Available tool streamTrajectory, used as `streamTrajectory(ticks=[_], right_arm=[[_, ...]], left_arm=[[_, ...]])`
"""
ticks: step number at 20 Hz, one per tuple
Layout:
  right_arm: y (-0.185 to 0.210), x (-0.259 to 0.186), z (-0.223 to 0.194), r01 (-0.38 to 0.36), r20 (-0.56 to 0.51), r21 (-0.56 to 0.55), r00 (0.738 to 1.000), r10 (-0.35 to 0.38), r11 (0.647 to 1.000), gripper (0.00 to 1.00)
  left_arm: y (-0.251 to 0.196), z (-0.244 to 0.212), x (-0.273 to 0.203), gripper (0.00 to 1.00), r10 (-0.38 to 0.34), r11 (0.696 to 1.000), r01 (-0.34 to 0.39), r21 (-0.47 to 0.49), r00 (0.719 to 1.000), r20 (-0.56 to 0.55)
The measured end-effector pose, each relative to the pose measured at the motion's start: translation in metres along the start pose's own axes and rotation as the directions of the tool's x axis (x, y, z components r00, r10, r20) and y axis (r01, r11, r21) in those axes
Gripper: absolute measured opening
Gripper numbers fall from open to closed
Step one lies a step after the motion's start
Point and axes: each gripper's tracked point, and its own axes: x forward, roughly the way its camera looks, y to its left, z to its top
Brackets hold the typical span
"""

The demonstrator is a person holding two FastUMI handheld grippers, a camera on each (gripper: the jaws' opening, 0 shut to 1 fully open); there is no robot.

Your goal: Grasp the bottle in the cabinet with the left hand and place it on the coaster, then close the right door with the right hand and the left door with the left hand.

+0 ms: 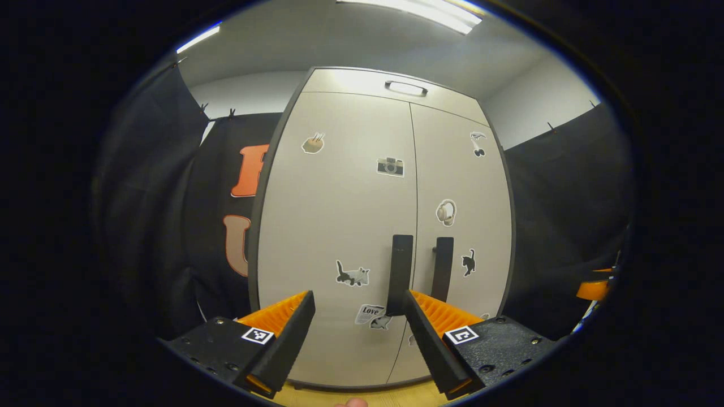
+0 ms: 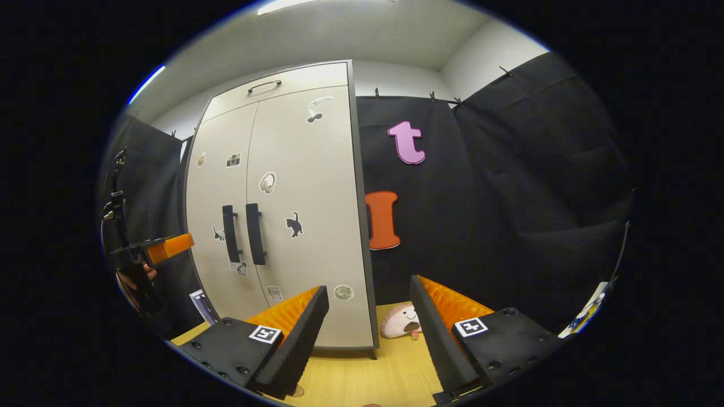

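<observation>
Left tongs (image 1: 357, 316) gape before the shut cabinet (image 1: 390, 226) doors' handles (image 1: 400, 274).

A round plush toy (image 2: 403, 321) with a smiling face lies on the wooden tabletop (image 2: 362, 376), just right of the cabinet's foot and against the black cloth wall (image 2: 509, 198). Above the cabinet, ceiling light strips (image 1: 424, 11) glow on the grey ceiling. Clips (image 2: 432, 97) pin the cloth's upper edge.
</observation>
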Motion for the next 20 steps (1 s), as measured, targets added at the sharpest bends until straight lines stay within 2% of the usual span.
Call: streamTrajectory(ticks=[6, 13, 16, 20], right_arm=[[0.008, 0.003, -0.012, -0.027, -0.008, -0.004, 1.000, 0.027, 1.000, 0.96], [0.020, -0.004, -0.010, -0.058, 0.047, -0.021, 0.997, 0.059, 0.998, 0.96], [0.019, -0.005, -0.009, -0.046, 0.058, -0.041, 0.997, 0.049, 0.998, 0.96], [0.021, -0.006, -0.015, -0.053, 0.045, -0.014, 0.998, 0.054, 0.998, 0.96]], left_arm=[[0.023, 0.000, -0.050, 0.95, 0.080, 0.997, -0.081, 0.014, 0.997, 0.022], [0.043, -0.037, -0.093, 0.95, 0.167, 0.986, -0.167, -0.008, 0.986, -0.008], [0.051, -0.052, -0.108, 0.95, 0.195, 0.981, -0.195, 0.000, 0.981, -0.016], [0.060, -0.061, -0.117, 0.95, 0.214, 0.974, -0.215, -0.068, 0.977, -0.024]])
